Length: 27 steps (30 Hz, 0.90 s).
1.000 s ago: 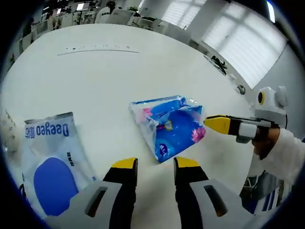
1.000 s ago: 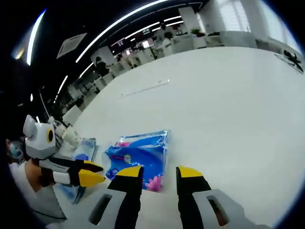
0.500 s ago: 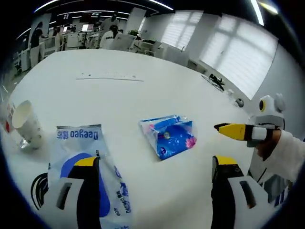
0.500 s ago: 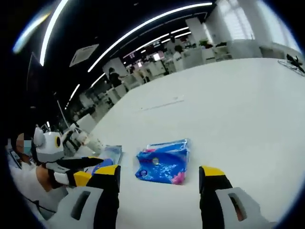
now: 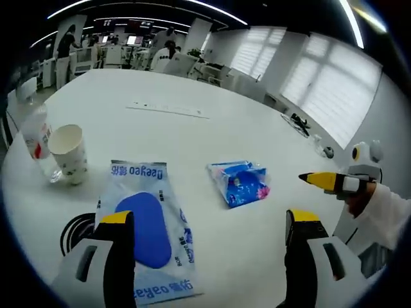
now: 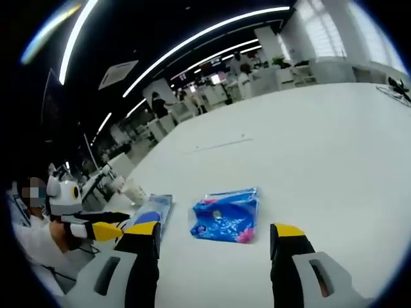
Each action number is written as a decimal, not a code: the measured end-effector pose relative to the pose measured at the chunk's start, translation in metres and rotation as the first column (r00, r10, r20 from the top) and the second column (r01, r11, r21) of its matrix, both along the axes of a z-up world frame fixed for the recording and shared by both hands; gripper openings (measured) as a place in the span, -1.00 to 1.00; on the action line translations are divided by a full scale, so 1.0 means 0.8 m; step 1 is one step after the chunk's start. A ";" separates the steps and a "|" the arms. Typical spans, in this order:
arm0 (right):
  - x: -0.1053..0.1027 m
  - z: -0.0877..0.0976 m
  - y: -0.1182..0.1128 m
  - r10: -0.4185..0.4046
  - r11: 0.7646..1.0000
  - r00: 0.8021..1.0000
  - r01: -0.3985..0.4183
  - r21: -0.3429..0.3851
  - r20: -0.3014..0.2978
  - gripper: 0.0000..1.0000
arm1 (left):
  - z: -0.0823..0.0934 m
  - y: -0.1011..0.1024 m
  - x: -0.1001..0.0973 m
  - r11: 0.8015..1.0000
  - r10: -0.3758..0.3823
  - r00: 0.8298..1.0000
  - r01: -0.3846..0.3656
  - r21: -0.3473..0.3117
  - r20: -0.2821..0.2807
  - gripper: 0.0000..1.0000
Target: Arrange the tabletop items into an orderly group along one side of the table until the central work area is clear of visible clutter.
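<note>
From the left gripper view we look down and forward across the table [image 5: 192, 83] from a little above it, between that gripper's own wide-set jaws, toward distant windows. From the right gripper view we look low across the same table [image 6: 321, 128] toward a far office. Both views share the blue pack [image 5: 241, 183] [image 6: 226, 215], near in each and seen from different sides, and the wipes pack [image 5: 146, 224] [image 6: 151, 213].
</note>
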State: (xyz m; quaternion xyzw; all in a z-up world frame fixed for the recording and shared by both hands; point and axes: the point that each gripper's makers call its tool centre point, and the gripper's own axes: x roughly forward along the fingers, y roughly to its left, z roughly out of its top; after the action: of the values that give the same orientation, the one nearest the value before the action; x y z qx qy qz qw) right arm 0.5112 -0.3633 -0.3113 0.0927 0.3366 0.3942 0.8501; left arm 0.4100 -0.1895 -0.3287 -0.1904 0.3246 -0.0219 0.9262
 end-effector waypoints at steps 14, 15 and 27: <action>-0.004 0.003 0.024 0.125 0.992 0.992 -0.124 -0.029 0.013 0.36 | 0.004 0.025 -0.064 0.997 0.070 0.998 -0.070 0.012 -0.003 0.95; -0.002 0.003 0.029 0.153 0.988 0.988 -0.152 -0.035 0.019 0.36 | 0.003 0.029 -0.072 0.996 0.086 0.996 -0.086 0.007 -0.008 0.94; 0.004 0.022 0.085 0.358 0.931 0.931 -0.350 -0.101 0.075 0.32 | -0.008 0.041 -0.111 0.982 0.179 0.983 -0.181 -0.054 -0.043 0.90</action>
State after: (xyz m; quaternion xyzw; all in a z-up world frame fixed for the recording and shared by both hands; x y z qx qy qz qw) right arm 0.5146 -0.2951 -0.2935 -0.0244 0.3249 0.5300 0.7829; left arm 0.3209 -0.1567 -0.3350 -0.2457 0.3227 0.0562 0.9123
